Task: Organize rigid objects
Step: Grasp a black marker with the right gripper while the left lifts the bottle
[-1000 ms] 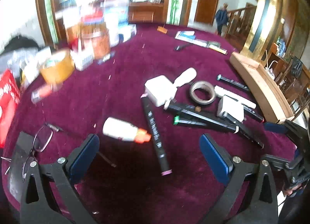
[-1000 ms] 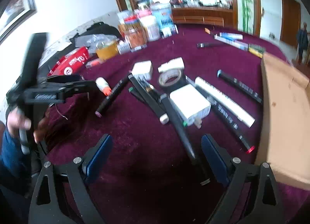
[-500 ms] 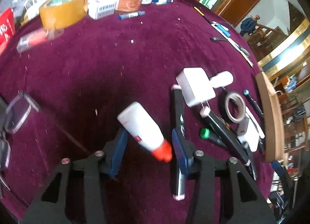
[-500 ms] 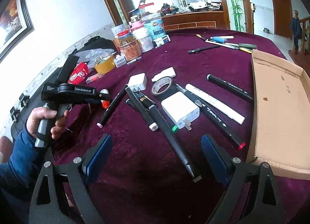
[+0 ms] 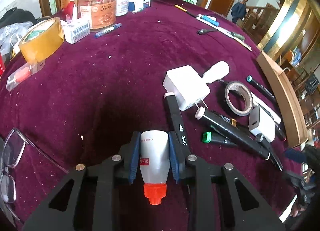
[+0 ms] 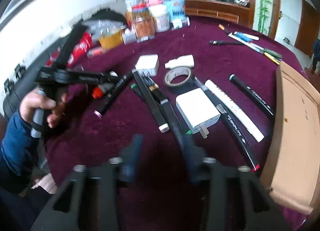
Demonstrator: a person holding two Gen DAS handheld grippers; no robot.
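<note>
My left gripper (image 5: 154,141) is shut on a white glue bottle (image 5: 154,157) with an orange cap, cap toward the camera, just above the maroon table (image 5: 120,71). In the right wrist view the left gripper (image 6: 108,77) holds the bottle (image 6: 101,91) beside a black marker (image 6: 114,93). My right gripper (image 6: 160,145) is blurred, its jaws partly closed with a gap and nothing between them, over a long black marker (image 6: 172,119). Markers, white chargers (image 6: 197,109) and a tape roll (image 6: 178,77) lie in the middle.
A cardboard box (image 6: 296,123) stands at the right edge. Jars, a packing tape roll (image 5: 42,39) and small boxes crowd the far left. Glasses (image 5: 12,155) lie at the near left. Pens (image 5: 220,27) lie at the back right.
My left gripper closed on the glue bottle and the bottle now lies straight between its pads. My right gripper's jaws narrowed and it moved forward toward the markers.
</note>
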